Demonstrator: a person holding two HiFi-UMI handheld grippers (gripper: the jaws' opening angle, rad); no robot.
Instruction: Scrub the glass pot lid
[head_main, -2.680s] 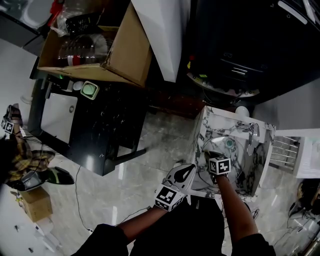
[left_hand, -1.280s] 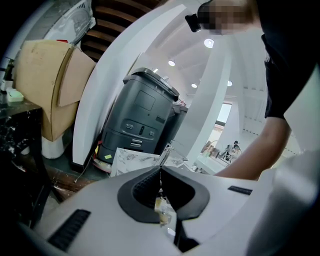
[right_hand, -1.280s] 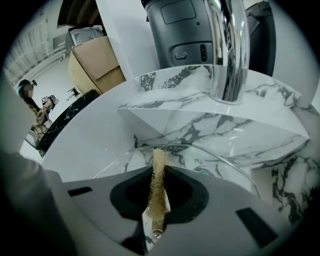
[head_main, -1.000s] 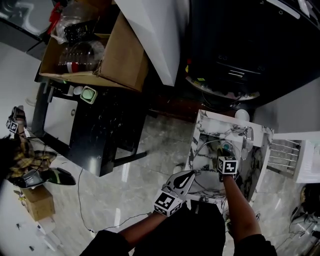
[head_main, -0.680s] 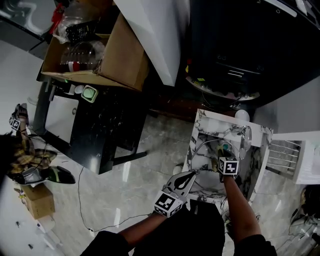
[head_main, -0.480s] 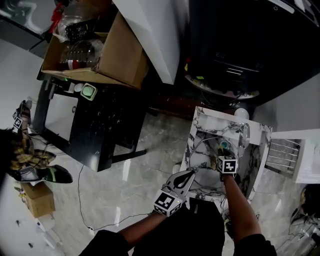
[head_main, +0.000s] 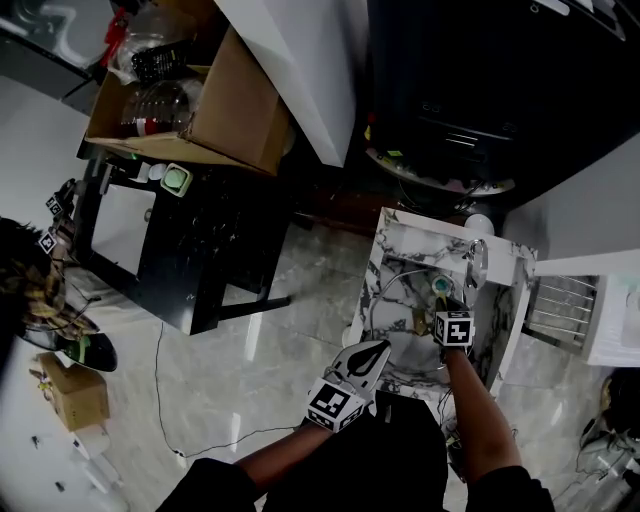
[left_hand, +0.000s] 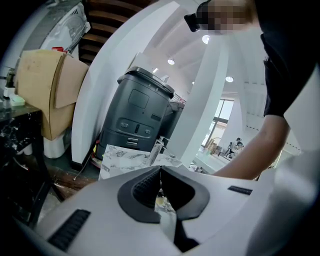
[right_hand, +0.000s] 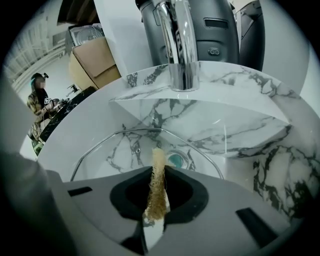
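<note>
The glass pot lid lies in the marble sink, its metal rim arching round a clear pane. In the head view the glass lid shows as a thin ring in the basin. My right gripper is shut on a tan scrub pad, which sticks out over the lid near the teal drain. From above, the right gripper reaches into the sink. My left gripper hangs at the sink's near left edge, and the left gripper is shut with nothing in it.
A chrome faucet stands at the sink's back. Behind it is a dark grey bin. A black table with a cardboard box stands to the left, beside a person. A white rack is to the right.
My right gripper has pushed deeper into the sink with the scrub pad, toward the drain. The left gripper has stayed at the sink's near edge.
</note>
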